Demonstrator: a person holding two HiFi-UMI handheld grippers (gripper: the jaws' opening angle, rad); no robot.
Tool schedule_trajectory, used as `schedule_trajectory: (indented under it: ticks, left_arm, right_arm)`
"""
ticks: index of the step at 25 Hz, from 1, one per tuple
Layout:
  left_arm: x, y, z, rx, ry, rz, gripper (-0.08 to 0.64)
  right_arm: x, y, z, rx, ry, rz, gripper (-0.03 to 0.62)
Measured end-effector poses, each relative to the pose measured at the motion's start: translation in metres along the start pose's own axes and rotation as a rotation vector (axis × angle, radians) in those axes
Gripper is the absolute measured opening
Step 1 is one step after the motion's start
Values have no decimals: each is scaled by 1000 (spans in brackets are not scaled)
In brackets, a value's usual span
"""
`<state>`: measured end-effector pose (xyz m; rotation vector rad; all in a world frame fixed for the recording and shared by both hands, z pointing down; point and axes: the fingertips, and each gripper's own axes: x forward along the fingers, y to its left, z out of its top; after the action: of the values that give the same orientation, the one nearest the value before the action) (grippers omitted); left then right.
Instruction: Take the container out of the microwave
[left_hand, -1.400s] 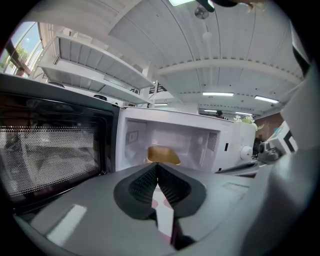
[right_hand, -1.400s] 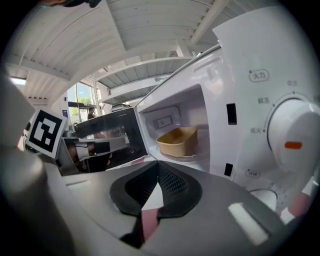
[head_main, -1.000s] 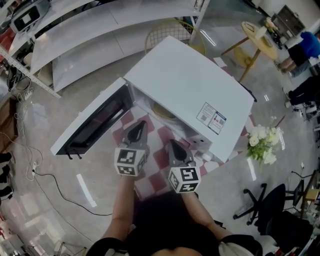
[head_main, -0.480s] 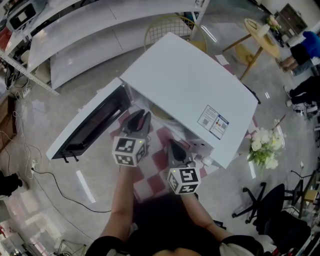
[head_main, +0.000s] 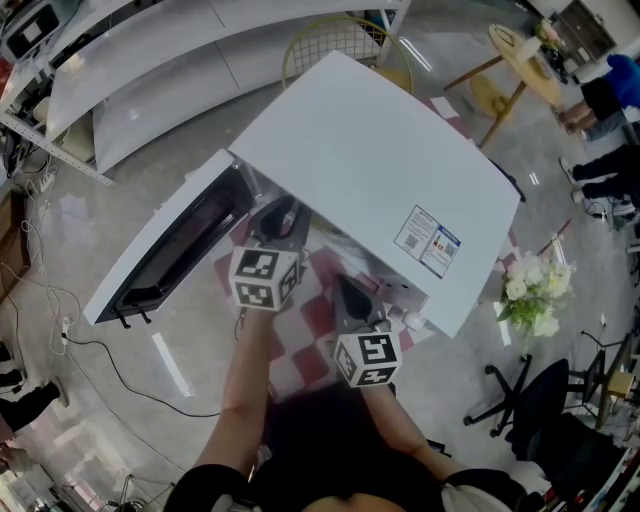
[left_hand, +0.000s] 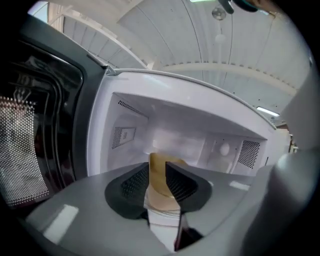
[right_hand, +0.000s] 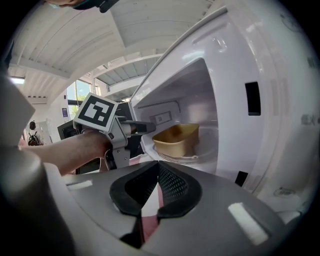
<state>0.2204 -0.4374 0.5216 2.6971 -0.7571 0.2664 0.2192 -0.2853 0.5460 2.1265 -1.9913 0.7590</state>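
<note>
Left claw (head_main: 282, 218), over the last second, has advanced from above the checked cloth (head_main: 300, 345) on the worktop to the mouth of the open microwave (head_main: 380, 170), whose door (head_main: 165, 250) is swung left. Its jaws are released, slightly apart, with the tan container (right_hand: 176, 139) framed in the gap, apparently not yet gripped; the container sits inside on the glass plate (right_hand: 190, 159). Right claw (right_hand: 158, 167) waits outside, clenched on nothing. The reach looks nearly complete; grasp and withdrawal remain.

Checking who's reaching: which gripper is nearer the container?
Left. The left gripper is at the mouth of the microwave, just short of the container; the right gripper waits outside.
</note>
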Motion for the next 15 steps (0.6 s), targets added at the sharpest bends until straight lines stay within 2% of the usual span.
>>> schedule_trajectory:
  ticks: [15]
  left_arm:
    - [26,6,-20,22,96,12,120]
  right_arm:
    - [4,-9,-6,23,20,-3,0]
